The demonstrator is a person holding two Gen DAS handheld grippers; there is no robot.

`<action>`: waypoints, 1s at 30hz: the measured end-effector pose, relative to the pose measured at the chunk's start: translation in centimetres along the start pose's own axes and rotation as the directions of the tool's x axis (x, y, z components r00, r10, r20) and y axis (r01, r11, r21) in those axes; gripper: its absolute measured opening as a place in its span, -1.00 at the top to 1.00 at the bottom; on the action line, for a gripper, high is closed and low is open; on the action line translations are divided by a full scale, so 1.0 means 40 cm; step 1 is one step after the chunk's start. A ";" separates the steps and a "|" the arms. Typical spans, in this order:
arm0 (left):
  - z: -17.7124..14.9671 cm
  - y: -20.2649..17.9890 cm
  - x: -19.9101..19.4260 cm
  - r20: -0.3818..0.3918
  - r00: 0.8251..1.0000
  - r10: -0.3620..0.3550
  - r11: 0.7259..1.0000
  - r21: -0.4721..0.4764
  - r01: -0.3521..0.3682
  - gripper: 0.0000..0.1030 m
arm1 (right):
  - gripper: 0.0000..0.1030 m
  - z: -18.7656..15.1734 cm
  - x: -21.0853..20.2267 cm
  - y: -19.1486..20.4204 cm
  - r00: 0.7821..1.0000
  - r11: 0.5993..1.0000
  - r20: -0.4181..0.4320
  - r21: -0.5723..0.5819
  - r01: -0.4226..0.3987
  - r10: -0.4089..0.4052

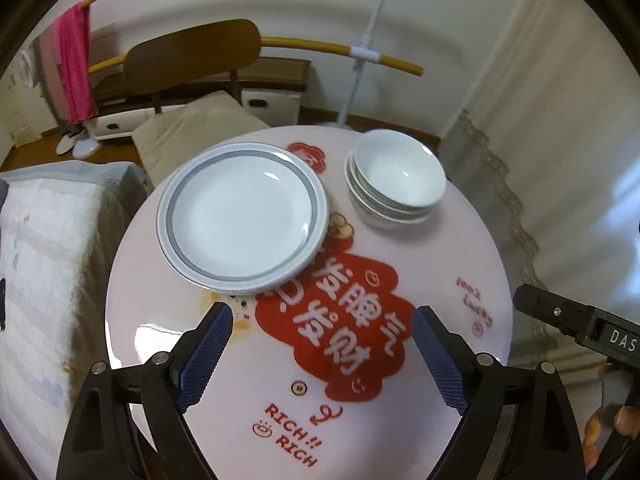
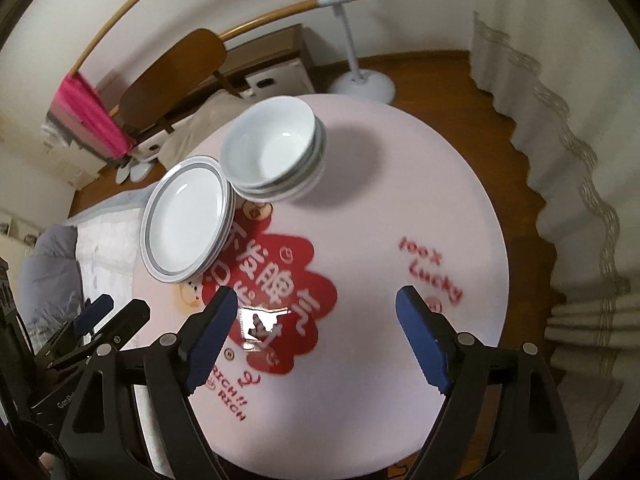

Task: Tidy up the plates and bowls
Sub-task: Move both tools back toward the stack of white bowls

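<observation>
1. Round table (image 1: 168,360), pale pink top, big red cloud graphic (image 1: 340,332) with white Chinese characters in the middle. Red "RICH!! RICH" text (image 1: 294,440) near the close edge, "100% Lucky" (image 1: 474,304) toward the right edge.
2. Stack of plates (image 1: 242,216), white with grey rim band, sits on the far-left part of the table, overlapping the upper edge of the red graphic. Right wrist view shows several plates (image 2: 186,220) in the stack.
3. Stack of bowls (image 1: 396,178), plain white, nested, sits on the far-right part of the table, just beside the plates. In the right wrist view the bowls (image 2: 274,148) look touching or nearly touching the plate stack; cannot tell which.
4. Left gripper (image 1: 322,354): fingers spread wide, nothing between them, hovering over the near half of the table, apart from both stacks.
5. Right gripper (image 2: 316,338): fingers spread wide, empty, over the near part of the table, apart from the dishes.
6. Room: wooden chair (image 1: 192,50) behind the table, low cabinet (image 1: 264,92) against the wall, white-pole drying rack (image 1: 360,52) with yellow bars, pink towel (image 1: 74,64) hanging at left.
7. Bed with light bedding (image 1: 44,260) left of the table, beige cushion (image 1: 196,128) behind it. Cream lace-edged curtain (image 1: 540,120) on the right. Wood floor (image 2: 500,120).
</observation>
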State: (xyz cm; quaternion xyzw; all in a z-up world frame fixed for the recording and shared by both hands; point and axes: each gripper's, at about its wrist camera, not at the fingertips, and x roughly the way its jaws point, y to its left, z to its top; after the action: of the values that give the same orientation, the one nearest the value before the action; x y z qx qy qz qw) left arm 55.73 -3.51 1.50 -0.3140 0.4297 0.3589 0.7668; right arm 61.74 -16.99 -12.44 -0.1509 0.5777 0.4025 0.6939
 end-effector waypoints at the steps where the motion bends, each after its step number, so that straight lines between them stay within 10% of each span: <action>1: -0.002 0.005 -0.005 -0.004 1.000 -0.007 1.000 0.008 0.007 -0.70 | -0.62 -0.014 -0.007 0.002 1.000 1.000 0.001 0.011 0.007 -0.007; 16: 0.010 0.050 0.011 -0.039 0.998 -0.039 0.998 -0.046 0.038 -0.70 | -0.62 -0.016 -0.004 0.019 0.999 0.999 -0.018 0.020 0.031 -0.031; 30: 0.124 -0.033 0.167 -0.037 0.999 0.009 0.971 -0.237 -0.018 -0.70 | -0.62 0.212 0.126 -0.024 0.996 0.994 -0.070 -0.091 -0.059 0.052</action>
State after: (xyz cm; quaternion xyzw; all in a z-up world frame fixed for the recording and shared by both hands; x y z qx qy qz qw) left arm 61.47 1.54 -2.04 -0.4067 0.3997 0.4072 0.7134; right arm 68.26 -9.96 -14.90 -0.1805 0.5854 0.4428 0.6548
